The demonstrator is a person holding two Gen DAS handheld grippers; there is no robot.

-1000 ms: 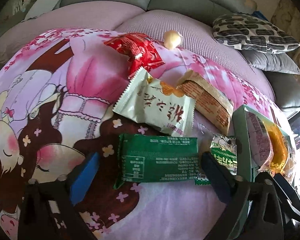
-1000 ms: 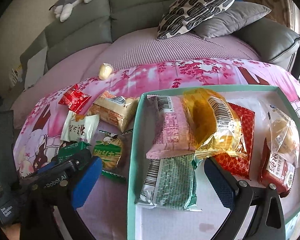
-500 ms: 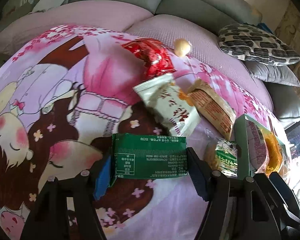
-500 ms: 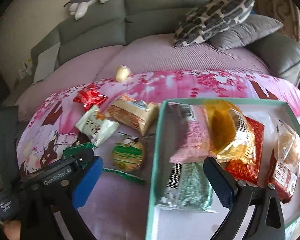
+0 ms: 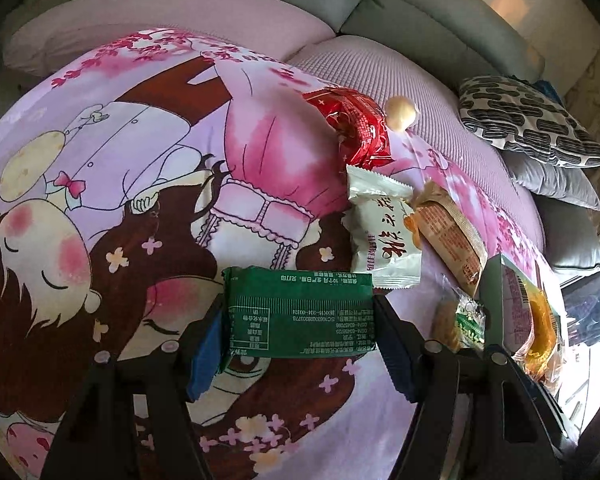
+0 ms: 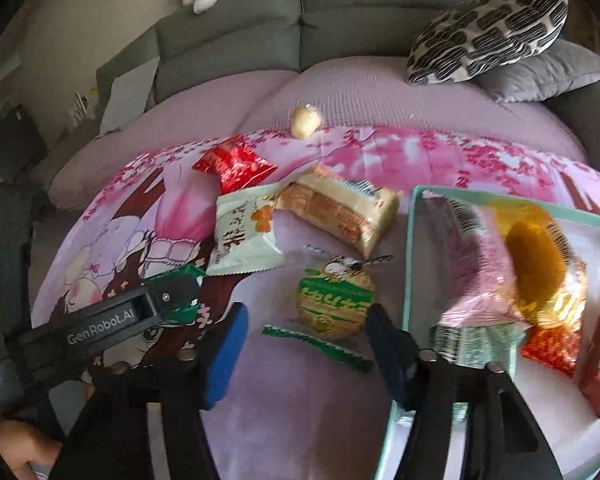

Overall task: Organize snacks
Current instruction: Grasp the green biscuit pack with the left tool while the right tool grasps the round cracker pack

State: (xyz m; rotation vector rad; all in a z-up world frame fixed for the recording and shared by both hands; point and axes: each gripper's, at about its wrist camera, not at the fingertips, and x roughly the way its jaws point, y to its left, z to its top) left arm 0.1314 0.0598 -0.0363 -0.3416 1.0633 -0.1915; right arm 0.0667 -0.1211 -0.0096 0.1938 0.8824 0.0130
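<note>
Grey sofa (image 6: 300,32), seat draped with a pink cartoon-print blanket (image 5: 140,168); loose snacks lie toward its right edge, beside a teal-rimmed box (image 6: 410,264) already part-filled. Left gripper (image 5: 296,332) is clamped on the green packet (image 5: 300,312) across its short ends, likely so it lifts flat. Right gripper (image 6: 304,336) is closing around the round green-label cookie (image 6: 334,300); its pads are not yet pressing on it. Both pieces presumably bound for the box.
</note>
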